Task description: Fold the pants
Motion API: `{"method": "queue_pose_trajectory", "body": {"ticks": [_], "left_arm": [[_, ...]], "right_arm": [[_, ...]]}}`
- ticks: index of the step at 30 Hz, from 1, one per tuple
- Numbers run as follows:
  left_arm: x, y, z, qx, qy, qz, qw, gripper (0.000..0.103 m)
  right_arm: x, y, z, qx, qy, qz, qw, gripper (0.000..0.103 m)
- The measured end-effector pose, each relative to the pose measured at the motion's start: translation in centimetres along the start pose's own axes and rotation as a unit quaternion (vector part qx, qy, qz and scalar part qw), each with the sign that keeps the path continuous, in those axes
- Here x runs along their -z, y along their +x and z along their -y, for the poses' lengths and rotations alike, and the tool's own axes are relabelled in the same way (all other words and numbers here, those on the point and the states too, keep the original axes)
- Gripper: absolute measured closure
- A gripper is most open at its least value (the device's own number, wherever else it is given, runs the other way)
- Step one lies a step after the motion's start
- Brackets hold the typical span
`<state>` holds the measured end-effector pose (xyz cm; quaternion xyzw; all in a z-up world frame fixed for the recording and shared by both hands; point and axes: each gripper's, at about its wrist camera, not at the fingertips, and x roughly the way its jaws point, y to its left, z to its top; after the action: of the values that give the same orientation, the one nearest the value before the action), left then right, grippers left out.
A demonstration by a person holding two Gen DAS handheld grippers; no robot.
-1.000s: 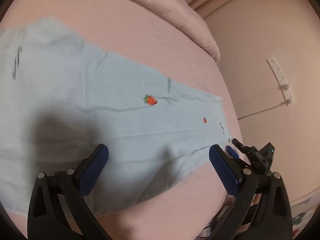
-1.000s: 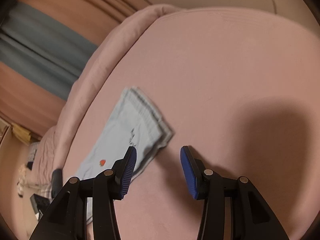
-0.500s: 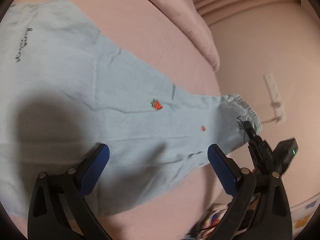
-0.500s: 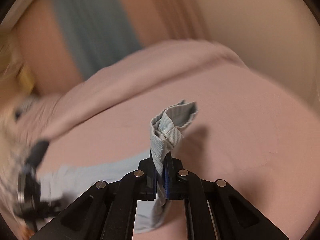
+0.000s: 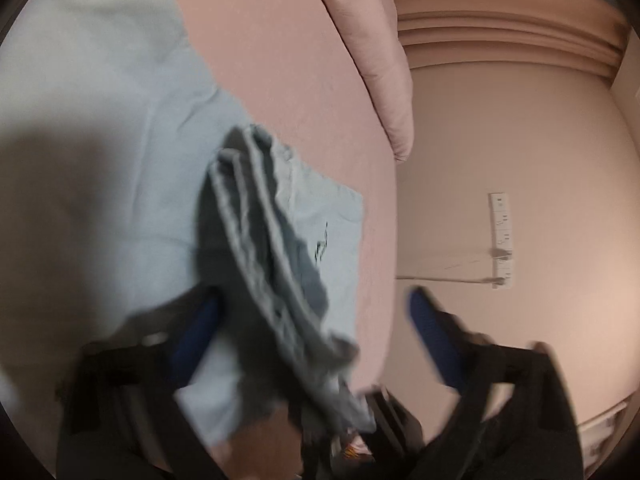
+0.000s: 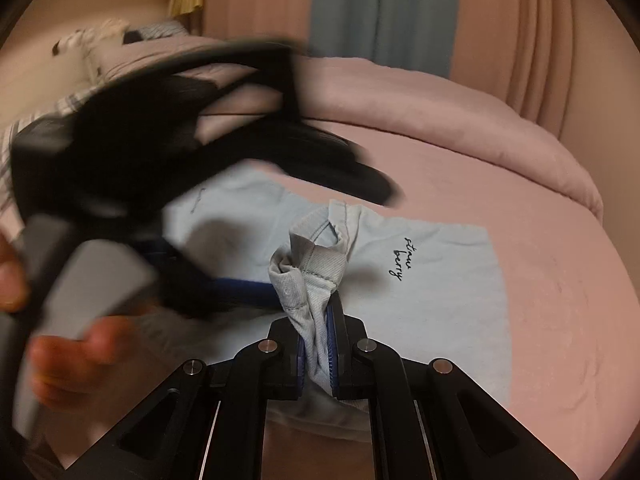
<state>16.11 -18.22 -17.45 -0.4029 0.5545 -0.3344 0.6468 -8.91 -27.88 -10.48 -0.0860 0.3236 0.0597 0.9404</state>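
1. The right gripper (image 6: 318, 354) is clamped on a bunched hem of the light-blue pants (image 6: 440, 288), the fabric wedged between its 2 blue pads and rising just above them.
2. The left gripper (image 5: 312, 320) has its fingers spread wide, holding nothing; the lifted hem hangs in the gap between them (this view is badly blurred).
3. To do this fold well, I judge the hem should be carried level over the flat part, with the left pinching the other corner so both edges land square.
4. Beyond the grippers, the rest of the pants lies flat on the pink bed (image 6: 560, 320), lettering up.
5. Farthest are the pink duvet (image 6: 460, 120) and a curtain (image 6: 384, 8).
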Motion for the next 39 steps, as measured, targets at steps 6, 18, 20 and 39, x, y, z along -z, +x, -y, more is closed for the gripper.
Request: {"method": "queue_pose_trajectory", "body": {"ticks": [6, 18, 20, 39], "left_arm": [[-0.3, -3.5, 2.9, -0.022, 0.095, 0.059, 0.9935, 0.093], [-2.9, -9.9, -2.5, -0.146, 0.079, 0.111, 0.9799, 0.061], [-2.8, -11.5, -2.4, -0.158, 0.081, 0.127, 0.9758, 0.044], [2.3, -5.3, -2.2, -0.143, 0.129, 0.033, 0.9807, 0.081]], "right_arm": [[-0.9, -1.9, -1.8, 0.022, -0.035, 0.045, 0.998, 0.096], [-0.1, 1.4, -4.4, -0.116, -0.004, -0.037, 0.993, 0.063], [0.0, -0.3, -2.6, -0.133, 0.016, -0.031, 0.991, 0.059], [-5.5, 8.6, 12.7, -0.003, 0.087, -0.153, 0.984, 0.081]]}}
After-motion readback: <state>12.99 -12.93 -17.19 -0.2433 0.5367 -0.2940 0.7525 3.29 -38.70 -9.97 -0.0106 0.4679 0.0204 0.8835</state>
